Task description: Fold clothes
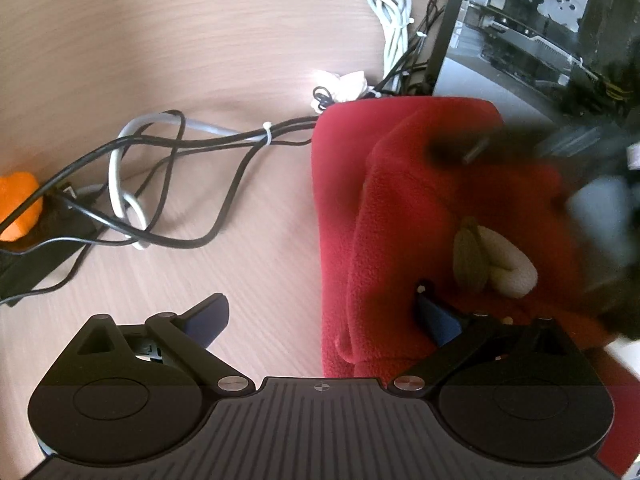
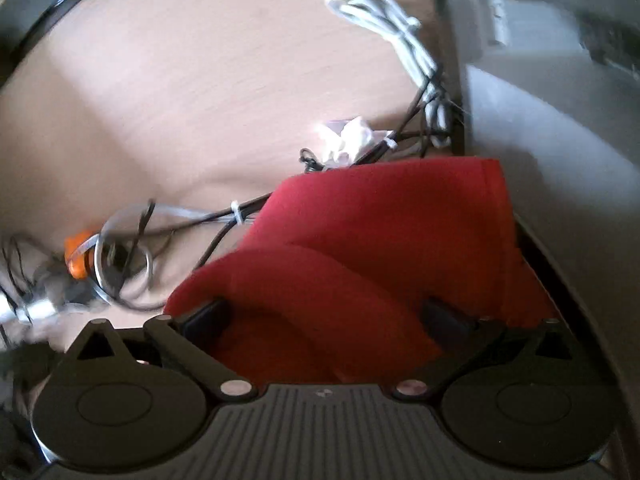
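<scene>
A pale wood-grain desk [image 1: 160, 40] is filling both views, with the dark gripper housings along the bottom edge nearest the cameras. In the left wrist view the left gripper [image 1: 320, 316] is sitting with its fingers spread wide, one over bare desk and the other resting against the red fleece garment [image 1: 400, 208] in the lower right of the frame, gripping nothing. In the right wrist view the right gripper [image 2: 324, 316] is also standing apart, a raised fold of the same garment [image 2: 380, 220] bulging between its fingers without being pinched. The fleece is looking soft, thick and light, likely to slump rather than hold a crease, so a hemmed edge or corner seems the best hold. Farther up, black and white cables [image 1: 180, 184] are trailing left of it, and a computer case [image 1: 540, 20] is standing at upper right.
</scene>
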Demonstrator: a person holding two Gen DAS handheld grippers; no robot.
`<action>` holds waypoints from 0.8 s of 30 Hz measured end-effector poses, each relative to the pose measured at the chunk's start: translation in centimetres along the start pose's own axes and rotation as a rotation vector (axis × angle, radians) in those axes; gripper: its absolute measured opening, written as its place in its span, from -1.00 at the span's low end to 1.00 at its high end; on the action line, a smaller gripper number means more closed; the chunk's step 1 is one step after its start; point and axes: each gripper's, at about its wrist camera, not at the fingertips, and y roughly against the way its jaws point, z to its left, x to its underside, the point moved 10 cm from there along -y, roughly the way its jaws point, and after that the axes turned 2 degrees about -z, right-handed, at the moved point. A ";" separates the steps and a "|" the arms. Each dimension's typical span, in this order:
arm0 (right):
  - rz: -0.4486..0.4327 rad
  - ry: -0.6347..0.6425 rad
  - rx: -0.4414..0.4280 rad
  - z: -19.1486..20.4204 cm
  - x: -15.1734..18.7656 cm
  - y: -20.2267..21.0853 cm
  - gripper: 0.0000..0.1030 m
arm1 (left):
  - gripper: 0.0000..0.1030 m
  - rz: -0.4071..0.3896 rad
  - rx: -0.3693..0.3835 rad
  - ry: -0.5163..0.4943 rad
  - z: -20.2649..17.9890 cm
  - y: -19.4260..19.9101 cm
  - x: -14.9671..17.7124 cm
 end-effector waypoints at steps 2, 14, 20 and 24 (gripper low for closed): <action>-0.049 0.018 0.011 0.3 -0.4 2.0 0.94 | 0.99 -0.010 -0.013 0.010 0.2 0.6 -0.1; -0.037 0.140 0.208 -1.9 9.5 10.0 1.00 | 0.97 0.006 0.111 -0.076 -4.5 4.0 2.8; -0.124 0.141 0.206 -1.2 9.2 13.8 1.00 | 0.97 0.033 0.074 -0.066 -4.9 3.6 4.0; -0.126 0.154 0.215 -1.0 11.7 16.2 1.00 | 0.97 0.018 0.128 -0.066 -5.7 5.1 4.4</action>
